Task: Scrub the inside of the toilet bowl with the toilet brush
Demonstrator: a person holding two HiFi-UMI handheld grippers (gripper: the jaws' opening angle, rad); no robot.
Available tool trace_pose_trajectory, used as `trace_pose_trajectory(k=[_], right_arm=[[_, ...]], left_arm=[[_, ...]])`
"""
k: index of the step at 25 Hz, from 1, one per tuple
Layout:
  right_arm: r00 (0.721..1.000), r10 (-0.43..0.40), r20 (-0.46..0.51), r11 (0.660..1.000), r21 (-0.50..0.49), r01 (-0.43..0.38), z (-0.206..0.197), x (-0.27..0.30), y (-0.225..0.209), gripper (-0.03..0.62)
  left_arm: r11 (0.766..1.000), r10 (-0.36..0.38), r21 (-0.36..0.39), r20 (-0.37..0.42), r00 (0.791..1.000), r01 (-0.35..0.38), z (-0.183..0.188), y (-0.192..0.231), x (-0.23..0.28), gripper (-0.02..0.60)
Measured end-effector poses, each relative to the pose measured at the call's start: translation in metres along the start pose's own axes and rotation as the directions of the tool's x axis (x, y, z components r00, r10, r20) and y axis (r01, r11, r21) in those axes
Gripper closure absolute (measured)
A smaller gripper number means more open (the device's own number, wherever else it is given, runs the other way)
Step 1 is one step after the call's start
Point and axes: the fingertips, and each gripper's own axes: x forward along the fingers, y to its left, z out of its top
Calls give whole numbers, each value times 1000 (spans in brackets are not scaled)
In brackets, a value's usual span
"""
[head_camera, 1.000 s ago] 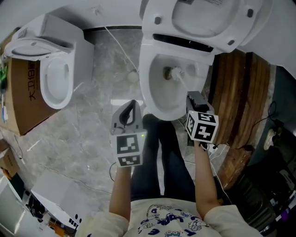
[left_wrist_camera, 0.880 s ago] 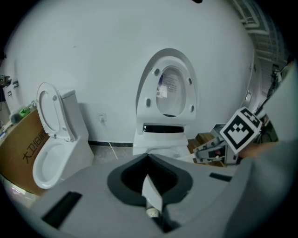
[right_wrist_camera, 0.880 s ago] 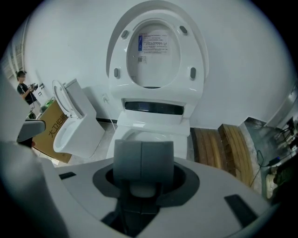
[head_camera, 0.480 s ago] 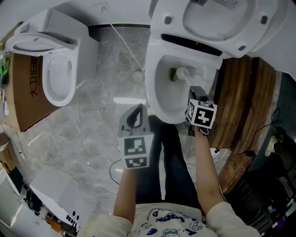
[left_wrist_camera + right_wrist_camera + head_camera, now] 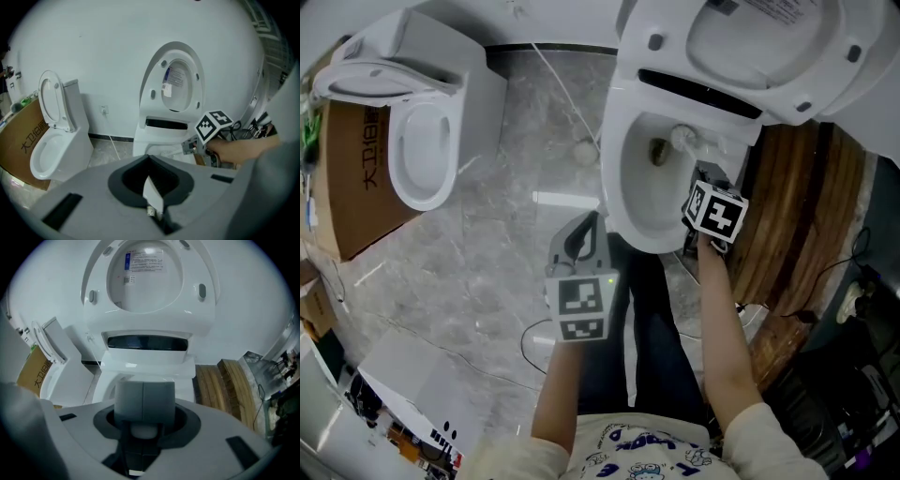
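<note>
A glossy white ceramic toilet bowl [image 5: 617,183], its oval seat and lid [image 5: 750,42] raised against the wall, is seen from above as the toilet brush [image 5: 682,138] is held inside it. The brush's pale bristled head is pressed to the smooth rear slope of the bowl, just beside the dark drain opening [image 5: 657,150]. The jaws of the right gripper [image 5: 703,174] are clamped together on the brush's white handle, above the bowl's right rim. The left gripper [image 5: 586,225] is held over the bowl's front rim, outside the bowl, its jaws together with nothing between them. Grey veined marble floor [image 5: 487,262] lies open to the left of the bowl, crossed by a thin pale cable [image 5: 555,82]. A second white toilet [image 5: 417,150] stands well apart along the floor's left edge, beside a brown cardboard box [image 5: 352,187]. Curved dark wooden planks [image 5: 792,197] crowd the bowl's right side.
</note>
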Motion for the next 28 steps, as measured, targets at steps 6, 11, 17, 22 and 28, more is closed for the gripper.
trace_pose_trajectory(k=[6, 11, 17, 22, 28], right_arm=[[1000, 24, -1, 986, 168, -23, 10, 12, -3, 424], [998, 54, -12, 983, 178, -51, 21, 18, 9, 424], [993, 116, -13, 991, 72, -115, 25, 15, 38, 424], [985, 171, -15, 984, -39, -171, 22, 7, 58, 424], [974, 226, -25, 960, -162, -227, 15, -3, 78, 424]], left_arm=[[1000, 12, -8, 8, 1000, -11, 5, 5, 5, 580], [1000, 11, -8, 19, 1000, -10, 12, 4, 8, 580], [1000, 7, -2, 40, 999, -7, 24, 3, 13, 580], [1000, 9, 3, 63, 998, -9, 35, 6, 15, 580], [1000, 13, 8, 85, 996, -14, 48, 7, 16, 580]])
